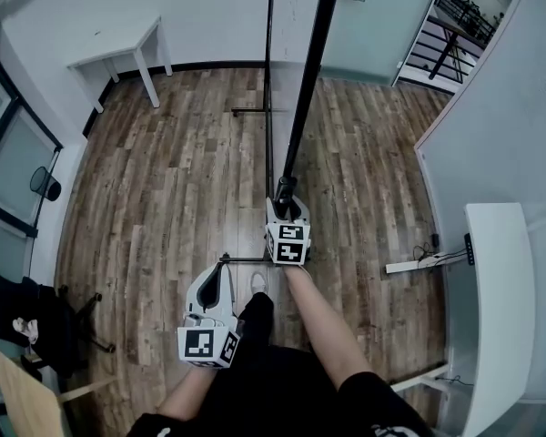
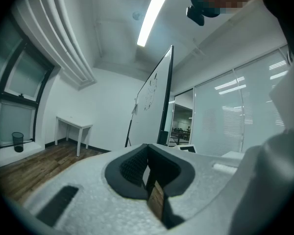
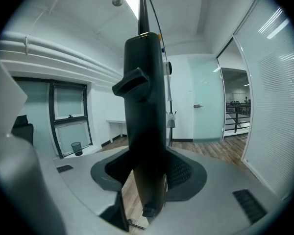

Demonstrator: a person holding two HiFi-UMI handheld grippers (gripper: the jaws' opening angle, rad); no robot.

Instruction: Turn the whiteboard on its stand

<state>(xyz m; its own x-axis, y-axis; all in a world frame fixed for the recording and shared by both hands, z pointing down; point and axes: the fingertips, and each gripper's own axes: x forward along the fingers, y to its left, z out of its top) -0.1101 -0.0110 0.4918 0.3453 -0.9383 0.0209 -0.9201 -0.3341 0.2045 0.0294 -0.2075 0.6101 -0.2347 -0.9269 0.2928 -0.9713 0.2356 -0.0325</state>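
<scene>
So the right gripper (image 1: 286, 197) has its fingers clamped on the whiteboard (image 1: 302, 89), right on the black frame edge nearest the person. In the right gripper view that black edge (image 3: 144, 106) fills the gap between the two dark pads (image 3: 182, 171). It goes straight up past the fingertips toward the ceiling and carries on down below them too. The long axis of the gripped edge is upright, and I can't see any clear tilt.

From the head view the board is pretty much edge-on and runs away from the fingers, toward the far wall. One foot bar of the stand (image 1: 251, 112) lies crosswise on the wooden floor (image 1: 164, 198), beyond the fingertips.

The left gripper (image 1: 220, 276) hangs lower and nearer the person, well apart from the board. Its fingers are closed together with nothing between them. In its own view the whiteboard (image 2: 154, 102) stands ahead of the fingertips (image 2: 137, 166) and slightly right, with the white face and some scribbles showing.
</scene>
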